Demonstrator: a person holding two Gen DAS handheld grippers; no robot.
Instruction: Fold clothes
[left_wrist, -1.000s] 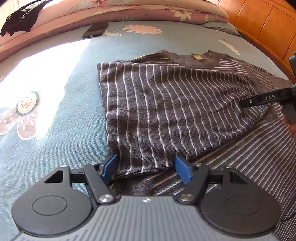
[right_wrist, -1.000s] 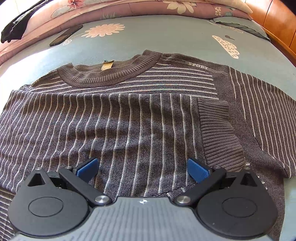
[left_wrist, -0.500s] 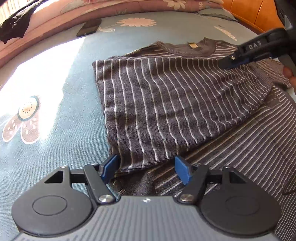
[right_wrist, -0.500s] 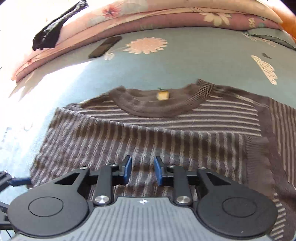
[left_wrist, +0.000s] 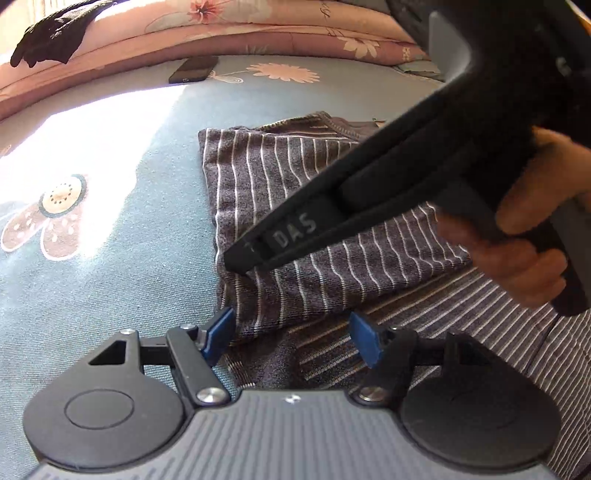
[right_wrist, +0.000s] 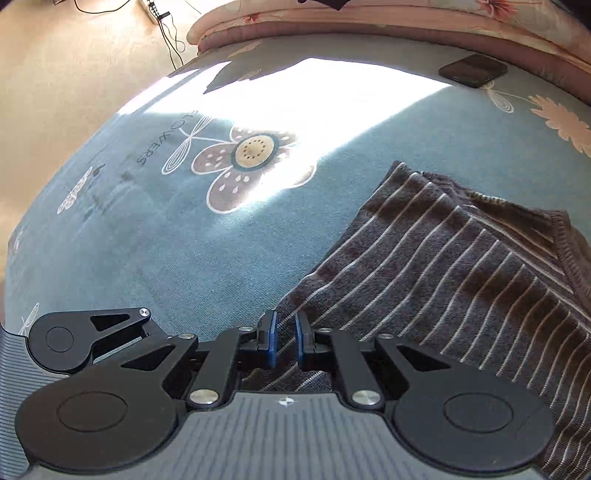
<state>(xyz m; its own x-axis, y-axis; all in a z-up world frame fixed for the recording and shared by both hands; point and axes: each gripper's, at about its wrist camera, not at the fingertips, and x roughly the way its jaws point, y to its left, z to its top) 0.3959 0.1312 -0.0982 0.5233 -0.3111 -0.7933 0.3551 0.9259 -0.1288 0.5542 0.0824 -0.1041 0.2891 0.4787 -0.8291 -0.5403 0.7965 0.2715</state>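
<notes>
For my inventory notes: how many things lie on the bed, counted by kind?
Sweater: 1
Phone: 1
Black cloth on the pink quilt: 1
Quilt: 1
Total: 4

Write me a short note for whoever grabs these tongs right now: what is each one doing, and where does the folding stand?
Left tongs: open, poised at the near corner of the folded flap, pads not pressing.
Right tongs: closing over the striped sweater near its left folded edge; little gap left, no firm pinch visible.
Sweater lies on the blue floral bedspread, phone beyond it.
Done: one side folded across the body.
Left: remaining folds, probably the other side, then halving.
</notes>
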